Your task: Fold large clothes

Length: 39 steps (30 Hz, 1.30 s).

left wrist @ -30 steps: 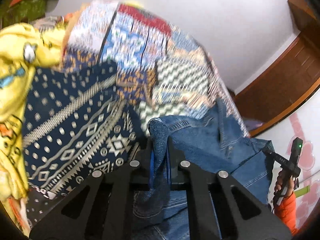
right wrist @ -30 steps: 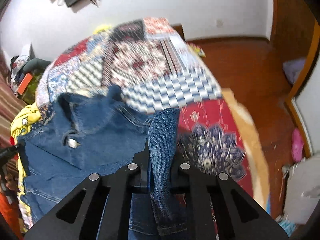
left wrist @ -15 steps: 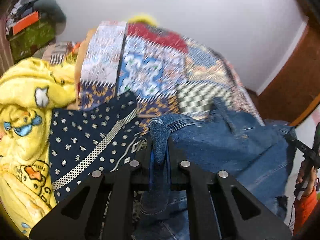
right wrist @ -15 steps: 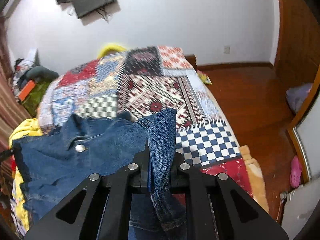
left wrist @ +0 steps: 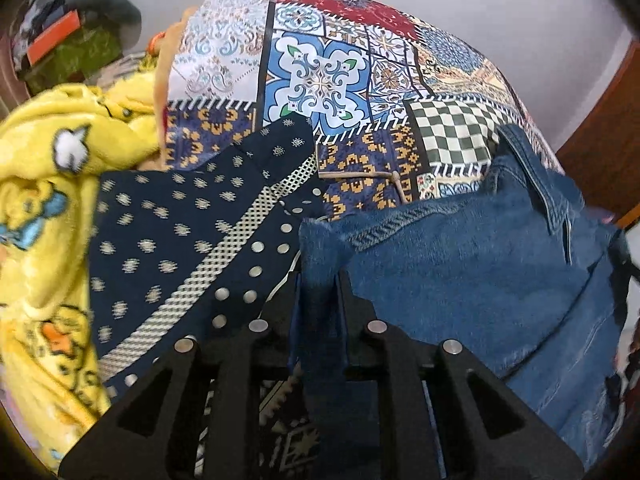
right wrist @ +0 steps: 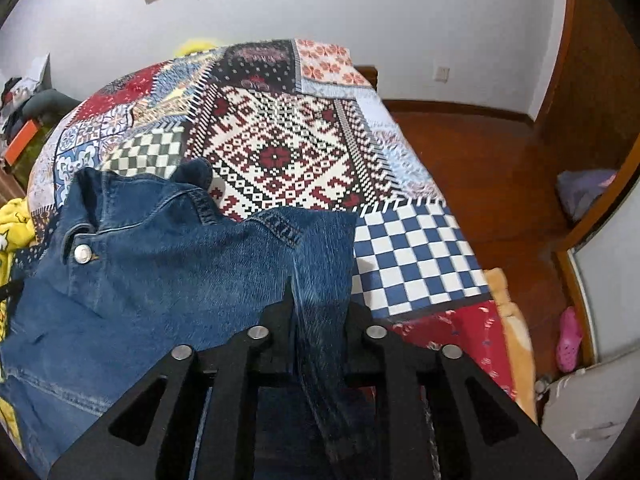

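— Denim jacket (right wrist: 168,280): where was it?

— Spread over the near end of the bed (right wrist: 420,248), on the patchwork quilt, its collar toward the far end. A fold of it ran between the fingers of my left gripper (left wrist: 320,300) and another through my right gripper (right wrist: 320,312).

— Were your jaws clenched?

— Both sets had just been opening a little, yet denim still filled each gap and the pads pressed on it.

— Anything beside it?

— A navy patterned cloth (left wrist: 180,240) lay just left of the jacket, and a yellow blanket (left wrist: 44,200) at the bed's left edge.
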Motion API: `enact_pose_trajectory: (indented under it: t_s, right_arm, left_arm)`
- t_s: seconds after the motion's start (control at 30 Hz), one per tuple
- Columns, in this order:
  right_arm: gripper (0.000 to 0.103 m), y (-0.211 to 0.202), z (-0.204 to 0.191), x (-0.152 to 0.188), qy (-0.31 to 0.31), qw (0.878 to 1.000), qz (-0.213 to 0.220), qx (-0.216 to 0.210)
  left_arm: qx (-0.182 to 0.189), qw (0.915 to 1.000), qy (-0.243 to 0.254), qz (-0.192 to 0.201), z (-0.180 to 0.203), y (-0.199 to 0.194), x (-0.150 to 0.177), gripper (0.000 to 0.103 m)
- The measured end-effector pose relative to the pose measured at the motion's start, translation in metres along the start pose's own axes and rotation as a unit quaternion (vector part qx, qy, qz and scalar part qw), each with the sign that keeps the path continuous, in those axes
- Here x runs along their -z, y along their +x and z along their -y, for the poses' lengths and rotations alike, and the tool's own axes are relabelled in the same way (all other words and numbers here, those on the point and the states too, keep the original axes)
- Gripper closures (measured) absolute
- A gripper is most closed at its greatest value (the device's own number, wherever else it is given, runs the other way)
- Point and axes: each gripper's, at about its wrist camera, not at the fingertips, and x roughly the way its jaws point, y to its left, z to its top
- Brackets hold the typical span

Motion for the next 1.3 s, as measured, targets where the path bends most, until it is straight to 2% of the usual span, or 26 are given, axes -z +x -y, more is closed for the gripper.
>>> enact_pose_trajectory:
  t_s: [0.07,0.17,0.23,0.3,0.37,0.43,0.47,0.53,0.67,0.77,0.93,1.13,1.3]
  right_arm:
    - [0.082,-0.014,0.0,0.002,0.001,1.0,-0.002,0.001]
    - [0.072,-0.039,0.002,0.008,0.001,1.0,0.006,-0.006]
    - [0.061,-0.058,0.004,0.014,0.0,1.0,0.015,-0.008]
    - [0.058,-0.079,0.002,0.02,-0.005,1.0,0.028,-0.011]
    - [0.056,-0.1,0.0,0.026,-0.01,0.999,0.039,-0.014]
    - [0.045,-0.119,0.0,0.032,-0.01,0.999,0.051,-0.015]
    - [0.043,-0.13,0.0,0.037,-0.011,0.998,0.059,-0.019]
    - [0.033,-0.148,0.0,0.044,-0.015,0.997,0.073,-0.021]
    - [0.019,-0.179,-0.006,0.061,-0.035,0.995,0.092,-0.008]
    - [0.018,-0.194,-0.009,0.077,-0.049,0.994,0.097,-0.004]
    - [0.018,-0.203,-0.013,0.109,-0.065,0.994,0.088,-0.006]
    - [0.018,-0.194,-0.007,0.155,-0.063,0.997,0.045,-0.006]
    - [0.018,-0.173,0.008,0.192,-0.024,0.999,-0.018,-0.024]
  left_arm:
    - [-0.006,0.9999,0.011,-0.004,0.003,-0.012,0.002,0.088]
    - [0.003,0.9998,0.019,0.006,0.008,-0.04,0.008,0.085]
    - [0.007,0.9994,0.026,0.024,0.013,-0.065,0.013,0.073]
    - [0.003,0.9985,0.035,0.041,0.018,-0.086,0.019,0.063]
    - [0.0,0.9971,0.045,0.061,0.023,-0.112,0.027,0.058]
    - [0.007,0.9961,0.052,0.072,0.027,-0.133,0.036,0.053]
    - [0.012,0.9957,0.053,0.075,0.028,-0.142,0.041,0.05]
    - [0.017,0.9948,0.055,0.084,0.03,-0.162,0.053,0.035]
    - [0.02,0.9926,0.066,0.1,0.033,-0.193,0.078,0.028]
    - [0.034,0.9911,0.074,0.106,0.033,-0.209,0.099,0.024]
    - [0.034,0.9909,0.081,0.102,0.032,-0.219,0.139,0.016]
    - [0.054,0.9955,0.062,0.048,0.025,-0.199,0.191,0.016]
    - [0.087,0.9962,0.002,-0.014,0.011,-0.169,0.23,0.016]
